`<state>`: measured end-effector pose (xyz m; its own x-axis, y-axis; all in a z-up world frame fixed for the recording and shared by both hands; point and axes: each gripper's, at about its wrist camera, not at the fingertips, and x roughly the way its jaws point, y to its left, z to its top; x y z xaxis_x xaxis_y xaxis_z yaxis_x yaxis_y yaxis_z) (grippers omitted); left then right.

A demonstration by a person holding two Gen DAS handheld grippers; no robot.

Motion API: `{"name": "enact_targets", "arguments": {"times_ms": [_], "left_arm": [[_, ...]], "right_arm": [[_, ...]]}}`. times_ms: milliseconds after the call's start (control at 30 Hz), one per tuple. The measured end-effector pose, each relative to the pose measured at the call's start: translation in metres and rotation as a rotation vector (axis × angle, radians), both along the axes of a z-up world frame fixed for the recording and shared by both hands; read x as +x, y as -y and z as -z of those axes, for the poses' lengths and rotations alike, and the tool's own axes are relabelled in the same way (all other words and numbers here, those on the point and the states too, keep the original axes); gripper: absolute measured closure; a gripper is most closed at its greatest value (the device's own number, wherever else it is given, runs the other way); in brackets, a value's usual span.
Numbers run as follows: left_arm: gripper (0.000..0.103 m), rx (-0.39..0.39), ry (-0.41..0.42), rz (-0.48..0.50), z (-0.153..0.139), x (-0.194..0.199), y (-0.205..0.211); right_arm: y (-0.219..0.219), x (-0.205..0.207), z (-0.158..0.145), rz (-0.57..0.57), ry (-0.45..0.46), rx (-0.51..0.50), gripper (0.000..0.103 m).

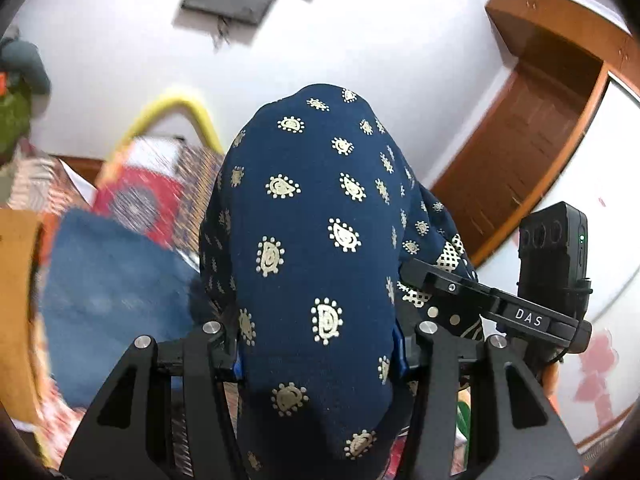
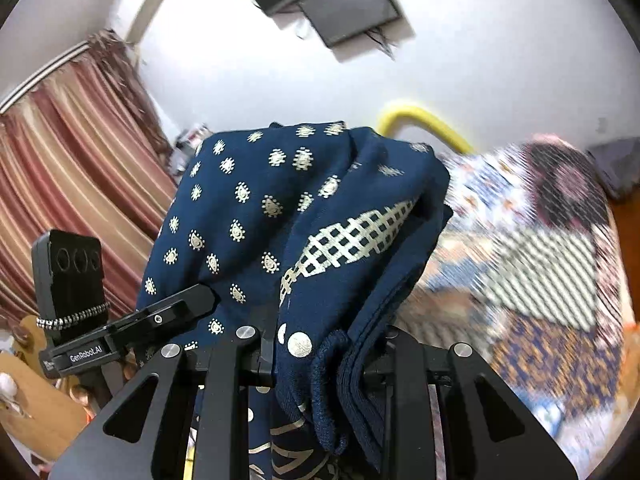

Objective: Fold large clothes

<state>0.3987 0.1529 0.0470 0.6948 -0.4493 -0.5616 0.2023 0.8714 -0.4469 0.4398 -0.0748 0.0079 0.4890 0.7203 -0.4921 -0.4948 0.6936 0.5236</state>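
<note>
A navy blue garment (image 1: pixel 316 240) with gold paisley prints fills the middle of the left wrist view. My left gripper (image 1: pixel 320 356) is shut on it, and the cloth bulges up over the fingers and hides the tips. In the right wrist view the same garment (image 2: pixel 280 220) shows gold dots and a gold lattice band. My right gripper (image 2: pixel 320 356) is shut on several folded layers of it, held up off the bed. The right gripper's bar and camera block (image 1: pixel 552 256) show at the right of the left wrist view.
A bed with a patterned multicolour cover (image 2: pixel 540 264) lies below, blurred. A blue cloth (image 1: pixel 116 288) and a yellow curved tube (image 1: pixel 176 112) are at the left. A wooden door (image 1: pixel 532 136), striped curtains (image 2: pixel 68 184) and a white wall with a dark panel (image 2: pixel 348 4) surround.
</note>
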Motion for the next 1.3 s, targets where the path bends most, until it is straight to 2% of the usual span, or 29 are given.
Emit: {"name": "enact_targets", "arguments": {"times_ms": [100,167,233,300,400,433,467,567,600,667,867,933,1133,1300], "left_arm": [[0.050,0.031,0.017,-0.056,-0.004,0.013,-0.042],[0.050,0.050,-0.004,-0.089,0.009,0.022,-0.069],[0.048,0.055,-0.051,-0.132,0.032,0.037,-0.096],[0.047,0.072,-0.116,-0.184,0.067,0.050,-0.120],[0.043,0.118,-0.234,-0.264,0.122,0.060,-0.157],[0.042,0.147,-0.253,-0.276,0.132,0.064,-0.164],[0.037,0.160,-0.265,-0.284,0.141,0.064,-0.171],[0.024,0.094,-0.268,-0.273,0.151,0.057,-0.187],[0.020,0.074,-0.276,-0.270,0.153,0.055,-0.190],[0.018,0.085,-0.281,-0.266,0.156,0.053,-0.186],[0.017,0.215,-0.242,-0.283,0.137,0.025,-0.162],[0.017,0.272,-0.227,-0.298,0.129,0.011,-0.153],[0.017,0.395,-0.207,-0.327,0.099,-0.033,-0.133],[0.017,0.441,-0.092,-0.346,0.047,-0.083,-0.112]], "right_arm": [[-0.046,0.026,0.013,-0.037,-0.016,-0.009,0.080],[-0.073,0.041,0.036,-0.053,-0.051,-0.027,0.080],[-0.102,0.053,0.062,-0.072,-0.083,-0.080,0.079],[-0.131,0.064,0.095,-0.084,-0.125,-0.148,0.077],[-0.156,0.075,0.142,-0.081,-0.175,-0.257,0.076],[-0.155,0.076,0.154,-0.073,-0.180,-0.273,0.075],[-0.152,0.076,0.163,-0.071,-0.183,-0.259,0.068],[-0.133,0.079,0.176,-0.057,-0.208,-0.217,0.049],[-0.129,0.079,0.176,-0.043,-0.222,-0.231,0.036],[-0.120,0.073,0.171,-0.023,-0.231,-0.268,0.025],[-0.095,0.031,0.133,0.037,-0.110,-0.427,0.024],[-0.088,0.019,0.122,0.035,-0.079,-0.439,0.024],[-0.069,-0.013,0.078,0.031,-0.008,-0.368,0.024],[-0.058,-0.066,0.023,0.033,0.126,-0.278,0.024]]}}
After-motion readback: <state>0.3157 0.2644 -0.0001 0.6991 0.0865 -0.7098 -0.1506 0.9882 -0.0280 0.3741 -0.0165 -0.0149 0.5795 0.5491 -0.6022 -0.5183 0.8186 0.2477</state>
